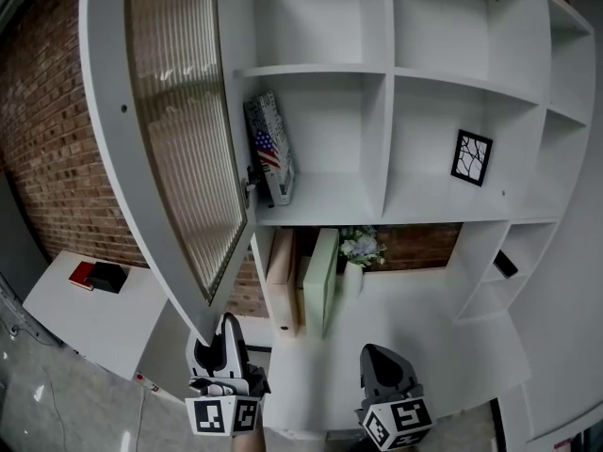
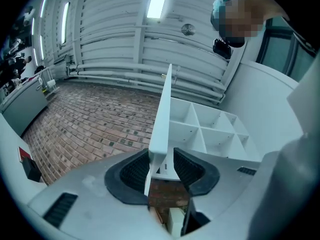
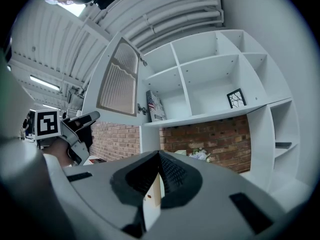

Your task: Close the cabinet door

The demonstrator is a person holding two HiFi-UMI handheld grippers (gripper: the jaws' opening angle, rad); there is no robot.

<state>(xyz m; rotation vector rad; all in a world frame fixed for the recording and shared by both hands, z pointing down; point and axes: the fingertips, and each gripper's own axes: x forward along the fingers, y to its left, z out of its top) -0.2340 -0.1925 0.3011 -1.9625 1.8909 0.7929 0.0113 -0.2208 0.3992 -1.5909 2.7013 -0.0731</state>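
**A:** Nearest first, quick.
**B:** Left gripper (image 1: 227,323). Its fingers (image 2: 134,171) are clamped on the bottom edge of the cabinet door (image 1: 179,130). The right gripper (image 1: 382,356) is just right of the door's lower corner, with its fingers (image 3: 172,174) pressed together and nothing in them.
**A:** The door?
**B:** It's swung wide open with a ribbed glass panel, standing out from the white cabinet (image 1: 386,92).
**A:** Farther back?
**B:** A flag-print box (image 1: 270,149) leans on a shelf just right of the door. There are flowers (image 1: 360,246) lower right of it and a black framed picture (image 1: 471,157) well to its right. A bench (image 1: 66,318) sits below-left of the door, and a brick wall (image 1: 47,139) is behind.
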